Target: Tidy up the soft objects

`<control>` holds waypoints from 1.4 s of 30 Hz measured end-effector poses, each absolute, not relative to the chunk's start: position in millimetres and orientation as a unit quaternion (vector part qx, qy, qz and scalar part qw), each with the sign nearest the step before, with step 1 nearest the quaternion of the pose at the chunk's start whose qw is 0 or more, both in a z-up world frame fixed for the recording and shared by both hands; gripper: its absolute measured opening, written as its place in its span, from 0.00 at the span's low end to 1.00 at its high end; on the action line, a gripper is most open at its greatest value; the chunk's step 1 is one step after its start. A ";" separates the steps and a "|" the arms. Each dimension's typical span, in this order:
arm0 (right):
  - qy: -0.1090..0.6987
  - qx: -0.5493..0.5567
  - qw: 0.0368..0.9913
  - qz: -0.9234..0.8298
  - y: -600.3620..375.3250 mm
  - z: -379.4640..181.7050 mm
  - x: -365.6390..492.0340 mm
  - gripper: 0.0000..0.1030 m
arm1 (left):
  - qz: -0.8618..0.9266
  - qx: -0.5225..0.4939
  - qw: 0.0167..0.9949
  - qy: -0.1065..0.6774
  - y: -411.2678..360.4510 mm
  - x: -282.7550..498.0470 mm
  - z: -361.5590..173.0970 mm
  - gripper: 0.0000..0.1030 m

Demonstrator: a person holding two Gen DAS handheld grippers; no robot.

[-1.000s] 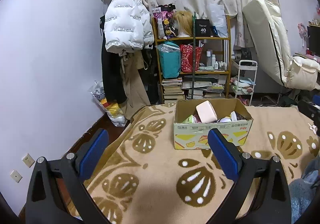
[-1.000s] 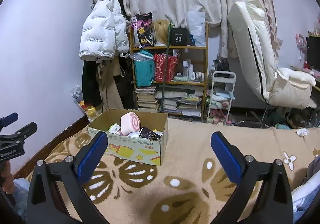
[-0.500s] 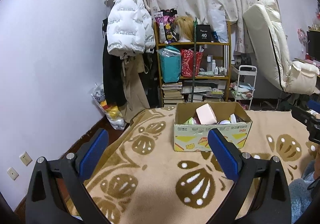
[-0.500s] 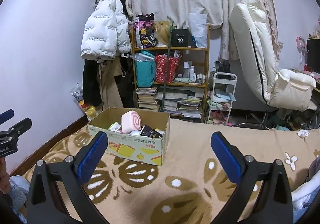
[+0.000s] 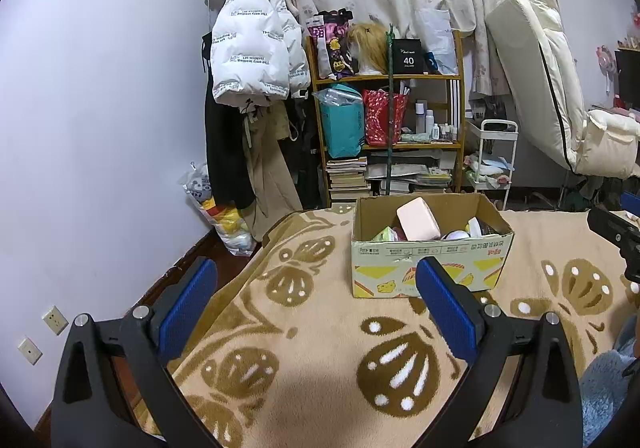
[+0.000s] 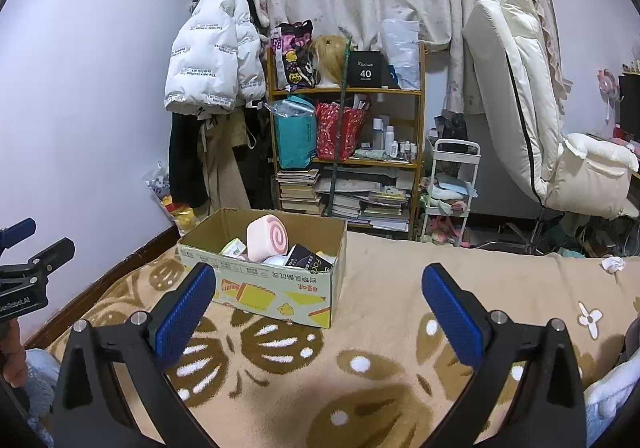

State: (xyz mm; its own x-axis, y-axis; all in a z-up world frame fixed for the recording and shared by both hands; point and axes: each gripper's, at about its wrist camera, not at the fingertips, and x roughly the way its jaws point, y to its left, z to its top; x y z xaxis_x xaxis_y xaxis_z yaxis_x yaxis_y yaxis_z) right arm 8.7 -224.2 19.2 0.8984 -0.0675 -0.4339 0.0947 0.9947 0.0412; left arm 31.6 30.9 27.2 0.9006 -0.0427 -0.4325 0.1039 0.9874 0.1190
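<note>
Left gripper (image 5: pixel 316 306) fingers (image 5: pixel 446 306) spread wide above blanket (image 5: pixel 304 368), facing cardboard box (image 5: pixel 430 262).

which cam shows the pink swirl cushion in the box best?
Right wrist: the pink cushion faces it, swirl end visible above the cardboard box rim. Left wrist shows only its plain pink side, no swirl.

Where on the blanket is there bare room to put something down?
Blanket is bare in front of the cardboard box and to its right, toward the white chair. The box itself is crowded, pink swirl cushion on top.
</note>
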 end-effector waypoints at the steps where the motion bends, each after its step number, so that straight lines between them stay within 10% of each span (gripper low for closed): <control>1: 0.221 0.031 0.974 -0.042 -223.9 19.0 8.7 1.00 | -0.039 0.070 0.972 0.220 30.7 31.8 26.9 0.96; 42: 0.225 0.033 0.973 -0.042 -227.2 13.8 10.5 1.00 | -0.044 0.085 0.969 0.226 29.1 29.9 21.4 0.97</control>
